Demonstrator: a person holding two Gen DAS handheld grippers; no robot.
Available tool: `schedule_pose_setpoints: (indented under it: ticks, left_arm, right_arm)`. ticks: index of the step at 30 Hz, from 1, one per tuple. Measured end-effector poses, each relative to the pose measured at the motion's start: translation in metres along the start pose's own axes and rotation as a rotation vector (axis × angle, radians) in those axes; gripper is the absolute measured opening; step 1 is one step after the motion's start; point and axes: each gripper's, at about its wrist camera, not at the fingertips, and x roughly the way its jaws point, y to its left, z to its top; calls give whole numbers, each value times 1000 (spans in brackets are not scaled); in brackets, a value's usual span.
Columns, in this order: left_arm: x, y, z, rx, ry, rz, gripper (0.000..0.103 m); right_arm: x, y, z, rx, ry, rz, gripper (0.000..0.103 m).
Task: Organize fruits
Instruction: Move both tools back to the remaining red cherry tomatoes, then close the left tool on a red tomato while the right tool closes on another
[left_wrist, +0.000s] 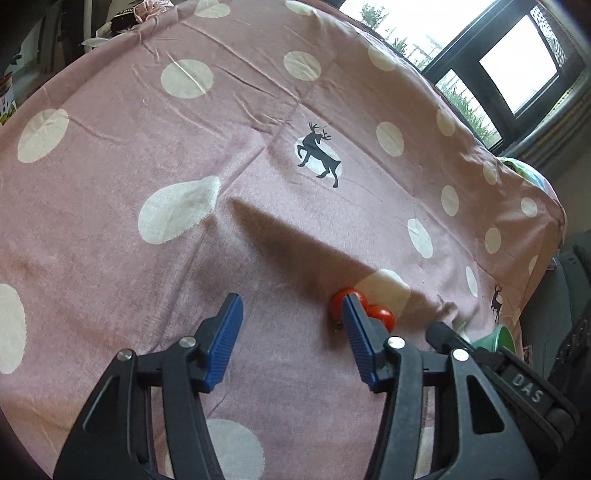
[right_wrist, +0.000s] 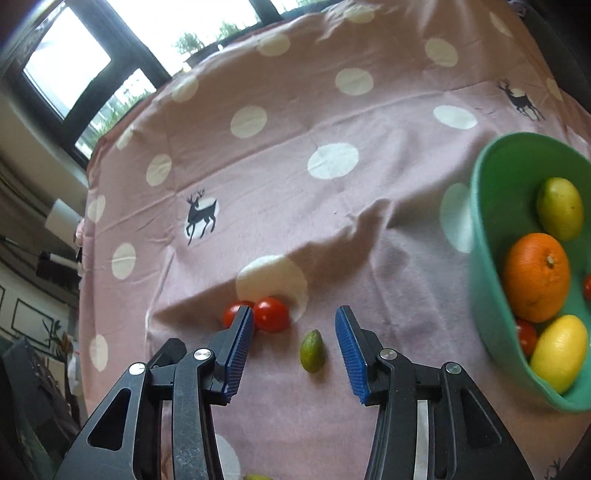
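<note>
Two red tomatoes (right_wrist: 271, 314) lie touching on the pink dotted cloth (right_wrist: 332, 229). A small green fruit (right_wrist: 313, 350) lies just right of them, seen between the blue pads of my right gripper (right_wrist: 295, 317), which is open and touches nothing. A green bowl (right_wrist: 480, 221) at the right holds an orange (right_wrist: 535, 277), two lemons (right_wrist: 559, 206) and more tomatoes. In the left wrist view my left gripper (left_wrist: 291, 317) is open and empty. Its right finger partly hides the tomatoes (left_wrist: 337, 304).
The cloth (left_wrist: 184, 140) has wrinkles, white dots and deer prints. Beside the left gripper's right finger sits a black tool body marked DAS (left_wrist: 524, 387), with a bit of the green bowl (left_wrist: 500, 336) behind it. Windows (right_wrist: 66, 62) stand beyond the far edge.
</note>
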Motion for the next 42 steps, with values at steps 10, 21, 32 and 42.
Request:
schedule_pose_setpoints:
  ticks: [10,21,32,42]
  left_arm:
    - [13,4,3,-59,51,-46,55]
    - [17,-9,-1,-33,58,-93,55]
    - [40,-31,-10,26,108,-117,50]
    - [51,-37,-14,68,105,-73,33]
  right_arm:
    - [49,3,2,32,86,82,36]
    - [49,-10,2,99,63,122,31]
    - [28,-33,9,143,4,40,31]
    - [28,-35,6,145,17,46,31]
